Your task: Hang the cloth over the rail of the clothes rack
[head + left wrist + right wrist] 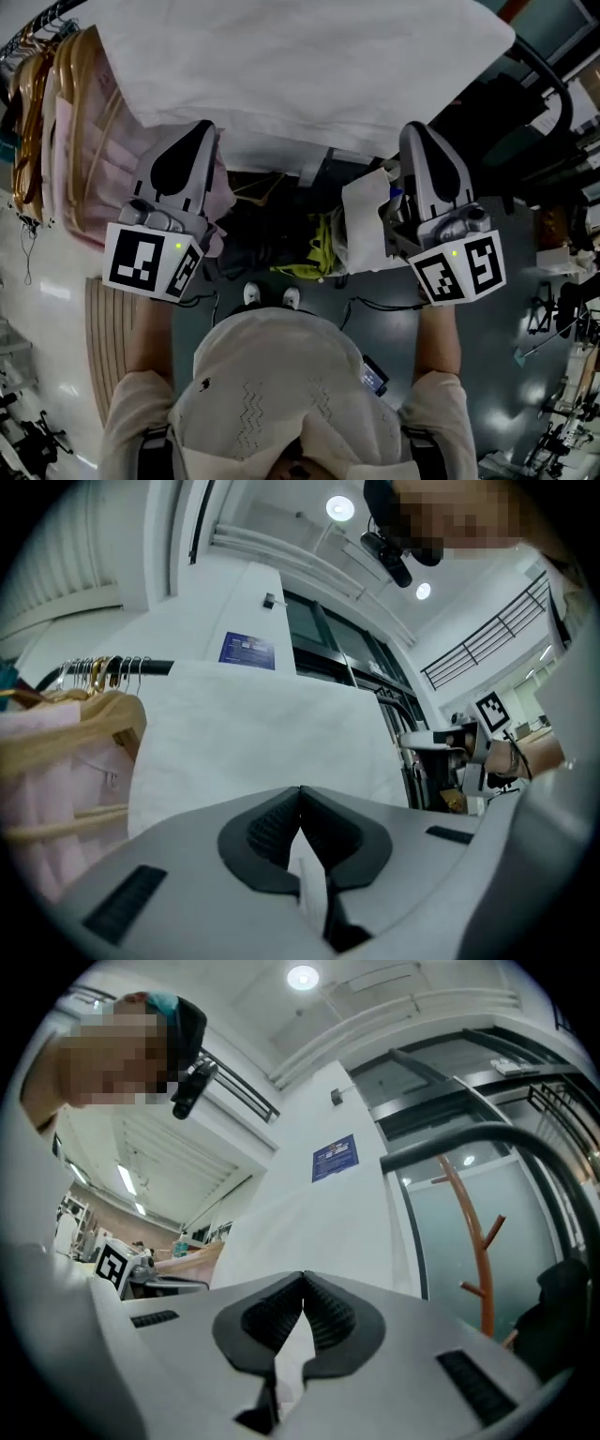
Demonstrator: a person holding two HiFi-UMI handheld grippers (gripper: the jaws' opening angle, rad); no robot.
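A large white cloth [300, 66] spreads across the top of the head view, held up by both grippers at its near edge. My left gripper [192, 141] is shut on the cloth's left part; a white strip shows between its pads [302, 850]. My right gripper [422, 145] is shut on the right part, with a flap of cloth [364, 225] hanging beside it. In the left gripper view the cloth [253, 733] drapes beside the black rail [150, 667]. In the right gripper view the cloth [300, 1232] rises ahead of the shut jaws [302, 1312].
Wooden hangers with pink garments [80, 141] hang on the rack at the left. Dark and yellow items [314, 248] lie on the floor below. A curved black rail end [506, 1138] and an orange coat stand [473, 1232] are at the right.
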